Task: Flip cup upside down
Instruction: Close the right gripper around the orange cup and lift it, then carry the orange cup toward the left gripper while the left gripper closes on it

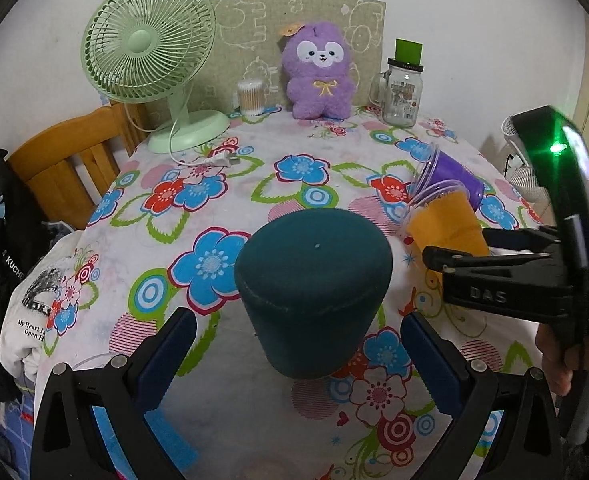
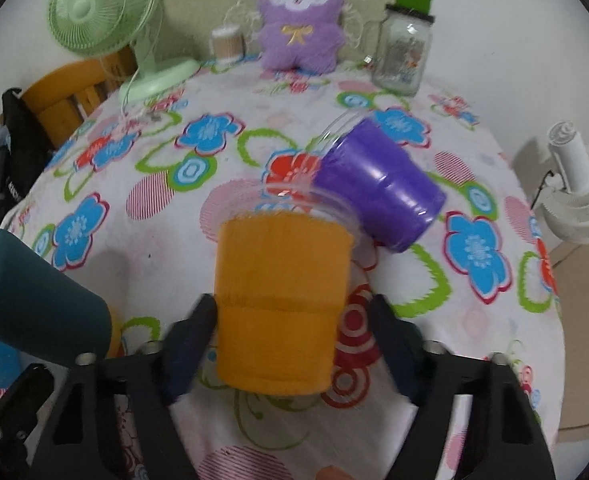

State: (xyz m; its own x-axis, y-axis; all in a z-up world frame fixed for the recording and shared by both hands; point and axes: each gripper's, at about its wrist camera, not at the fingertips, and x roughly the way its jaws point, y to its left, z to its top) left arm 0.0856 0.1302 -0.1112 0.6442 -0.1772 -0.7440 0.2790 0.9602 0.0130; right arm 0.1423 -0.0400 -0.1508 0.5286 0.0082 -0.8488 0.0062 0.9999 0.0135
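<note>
A dark teal cup [image 1: 314,288] stands upside down on the floral tablecloth [image 1: 230,240], between the spread fingers of my left gripper [image 1: 298,344], which is open and does not touch it. An orange cup [image 2: 282,300] with a clear rim lies on its side, mouth pointing away from me. My right gripper [image 2: 294,320] is around its base; the left finger touches it and the right finger stands apart. A purple cup [image 2: 378,188] lies on its side behind the orange one, touching its rim. Both also show in the left wrist view: the orange cup [image 1: 446,224] and the purple cup [image 1: 454,176].
At the back of the table stand a green fan [image 1: 150,48], a cotton swab jar [image 1: 250,98], a purple plush toy [image 1: 320,76] and a glass jar [image 1: 402,88]. A wooden chair [image 1: 66,160] is at the left. A white fan [image 2: 578,196] stands off the right edge.
</note>
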